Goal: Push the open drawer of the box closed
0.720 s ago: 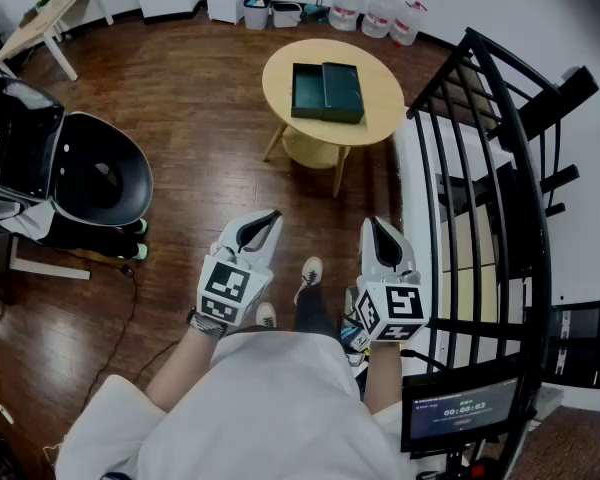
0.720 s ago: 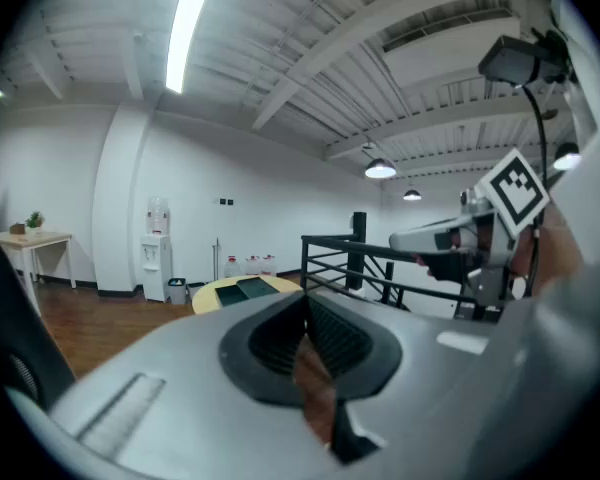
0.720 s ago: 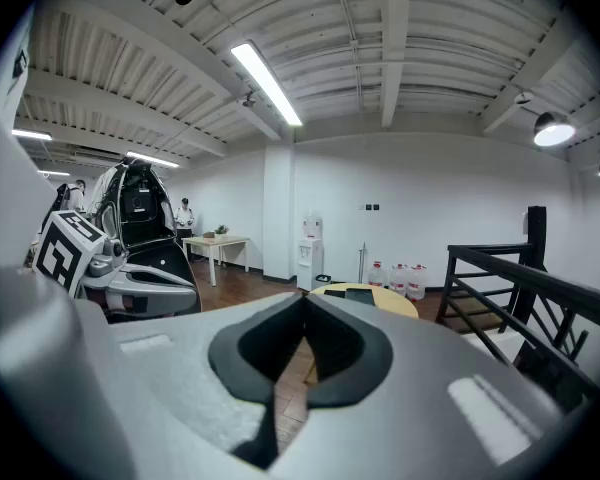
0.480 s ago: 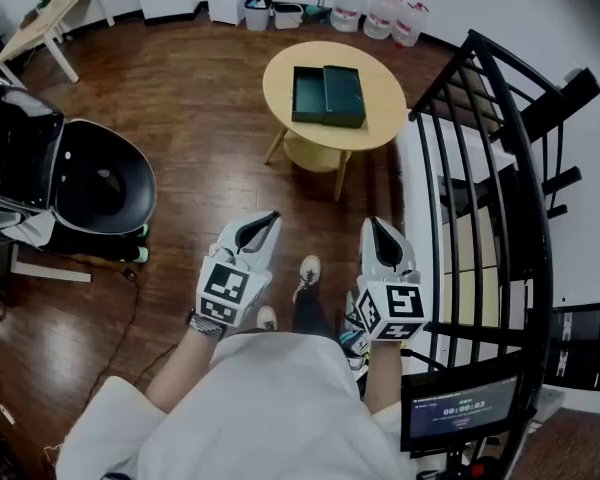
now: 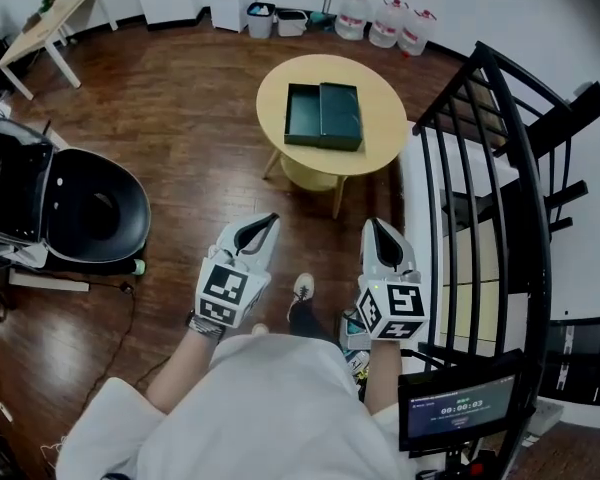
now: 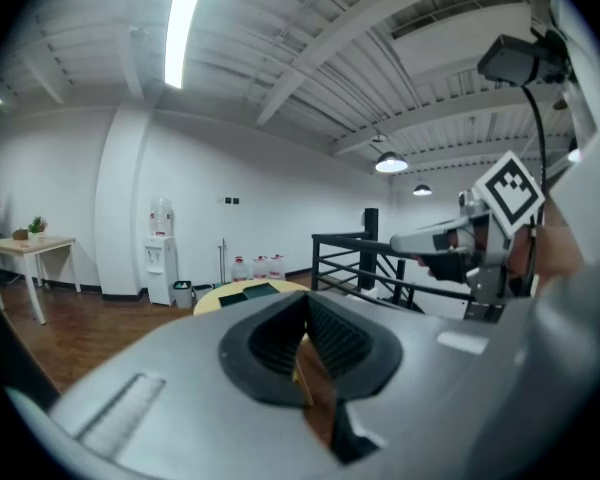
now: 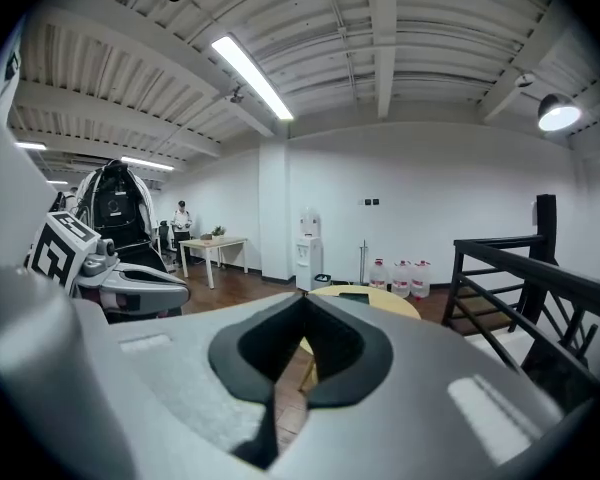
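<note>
While both jaws meet, the box (image 5: 326,116) lies well ahead.

The box (image 5: 341,117) sits on the counter (image 5: 384,140), its drawer (image 5: 302,115) out leftward; jugs (image 5: 385,23) stand behind, railing (image 5: 480,168) to the right.

Three water jugs (image 5: 385,21), one round table (image 5: 382,93), one box (image 5: 323,116).
</note>
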The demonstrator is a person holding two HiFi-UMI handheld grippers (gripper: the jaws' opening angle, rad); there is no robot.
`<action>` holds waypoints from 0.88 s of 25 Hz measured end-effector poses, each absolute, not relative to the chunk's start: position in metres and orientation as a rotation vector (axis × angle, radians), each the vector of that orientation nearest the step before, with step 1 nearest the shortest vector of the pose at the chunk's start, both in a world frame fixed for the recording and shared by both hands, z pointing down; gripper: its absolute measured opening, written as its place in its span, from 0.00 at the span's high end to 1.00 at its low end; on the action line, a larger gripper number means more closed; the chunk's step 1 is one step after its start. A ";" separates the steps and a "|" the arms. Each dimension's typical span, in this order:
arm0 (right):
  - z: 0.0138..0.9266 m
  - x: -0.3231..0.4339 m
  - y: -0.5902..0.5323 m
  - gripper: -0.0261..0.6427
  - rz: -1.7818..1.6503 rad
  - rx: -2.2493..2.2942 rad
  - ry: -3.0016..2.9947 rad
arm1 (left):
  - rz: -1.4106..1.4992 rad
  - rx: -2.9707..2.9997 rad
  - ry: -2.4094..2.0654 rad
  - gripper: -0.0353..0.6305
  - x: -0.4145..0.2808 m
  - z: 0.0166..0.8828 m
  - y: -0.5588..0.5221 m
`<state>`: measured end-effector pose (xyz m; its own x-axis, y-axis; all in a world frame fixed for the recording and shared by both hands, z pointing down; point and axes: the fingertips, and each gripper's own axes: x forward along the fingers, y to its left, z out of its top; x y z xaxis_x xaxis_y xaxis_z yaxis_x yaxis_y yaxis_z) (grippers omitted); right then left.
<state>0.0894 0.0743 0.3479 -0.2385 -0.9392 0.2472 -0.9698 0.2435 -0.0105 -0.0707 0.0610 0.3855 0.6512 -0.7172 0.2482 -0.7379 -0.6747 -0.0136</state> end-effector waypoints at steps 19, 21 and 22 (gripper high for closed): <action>0.358 0.151 -0.046 0.96 0.299 1.658 -2.403 | 0.401 2.712 -1.312 0.94 -0.008 0.382 -0.045; 0.366 0.145 -0.054 0.96 0.347 1.626 -2.414 | 0.425 2.712 -1.296 0.94 -0.010 0.389 -0.055; 0.370 0.143 -0.059 0.96 0.363 1.615 -2.417 | 0.438 2.724 -1.285 0.94 -0.011 0.391 -0.061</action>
